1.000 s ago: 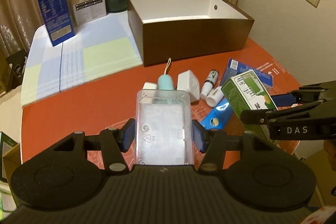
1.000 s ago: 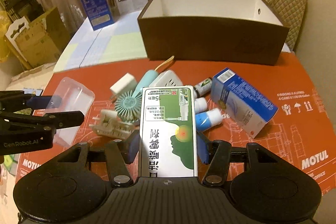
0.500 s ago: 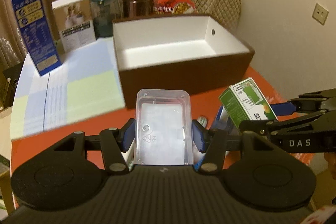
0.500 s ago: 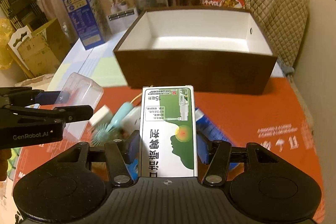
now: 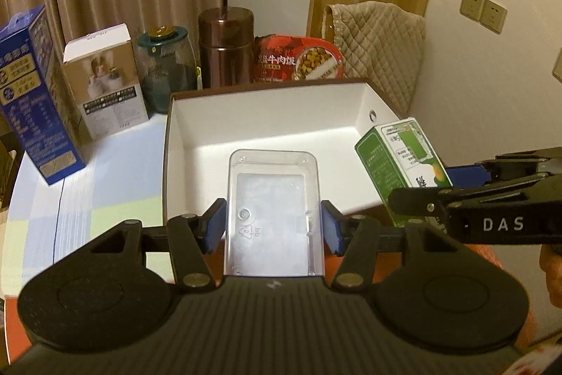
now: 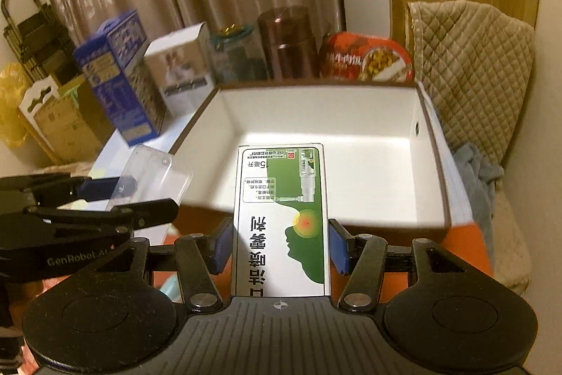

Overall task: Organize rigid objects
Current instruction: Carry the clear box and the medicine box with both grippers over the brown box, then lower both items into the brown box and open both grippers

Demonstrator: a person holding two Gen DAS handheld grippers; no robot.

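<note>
A: What is held, and how?

B: A clear case (image 5: 274,213) is clamped between the pads of the left gripper (image 5: 274,227), its long axis run straight ahead toward 12 o'clock. A green carton (image 6: 281,220) is clamped the same way in the right gripper (image 6: 281,245), also lengthwise toward 12.

A: Where is the box?

B: The open box (image 5: 365,136) is seen at 12 o'clock from both grippers, with its near wall just below the held things. In the left view the carton is found at 3 o'clock, over the box's right half; in the right view the case is found at 9 o'clock, at the box's left corner.

A: Which is nearer?

B: Neither can be told as clearly nearer. Both loads are judged to be carried over the near rim, so a lowering and release into the white floor is what seems called for. Nothing is seen inside the box.
</note>
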